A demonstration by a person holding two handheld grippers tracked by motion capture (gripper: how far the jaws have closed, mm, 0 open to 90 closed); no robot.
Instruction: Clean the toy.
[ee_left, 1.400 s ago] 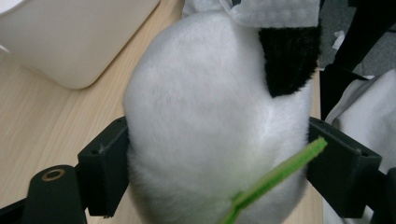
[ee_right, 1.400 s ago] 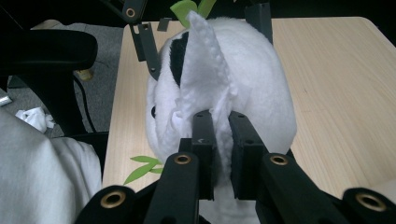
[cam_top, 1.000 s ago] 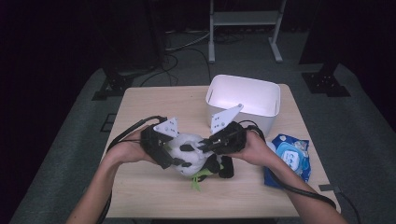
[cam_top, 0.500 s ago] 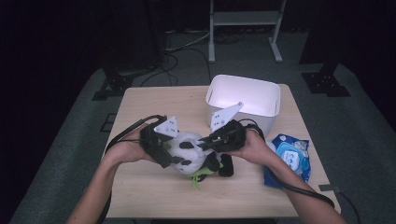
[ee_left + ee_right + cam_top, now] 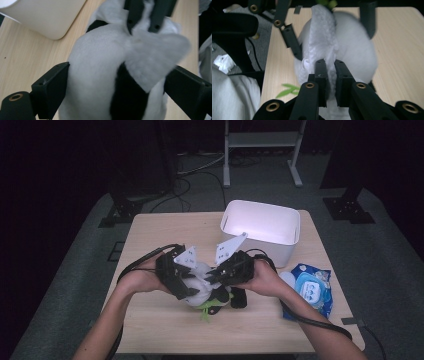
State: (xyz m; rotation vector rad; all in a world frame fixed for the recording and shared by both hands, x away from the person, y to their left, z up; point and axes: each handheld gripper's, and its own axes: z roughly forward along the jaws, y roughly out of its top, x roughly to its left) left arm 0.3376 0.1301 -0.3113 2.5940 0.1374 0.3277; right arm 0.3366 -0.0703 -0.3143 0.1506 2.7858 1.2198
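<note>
A white-and-black plush toy [image 5: 201, 294] with green leaves [image 5: 207, 310] lies near the table's front edge. My left gripper [image 5: 184, 281] is shut on it. In the left gripper view, its jaws press both flanks of the plush toy [image 5: 95, 75]. My right gripper [image 5: 214, 276] comes in from the right. It is shut on a white wipe [image 5: 322, 32] that lies against the plush toy [image 5: 357, 47]. The wipe [image 5: 155, 52] hangs over the toy's upper side under the right gripper's jaws.
A white tub [image 5: 260, 227] stands at the back right of the wooden table [image 5: 150, 235]. A blue pack of wipes [image 5: 310, 290] lies at the right edge. Cables trail from both grippers toward the front. A metal stand rises beyond the table.
</note>
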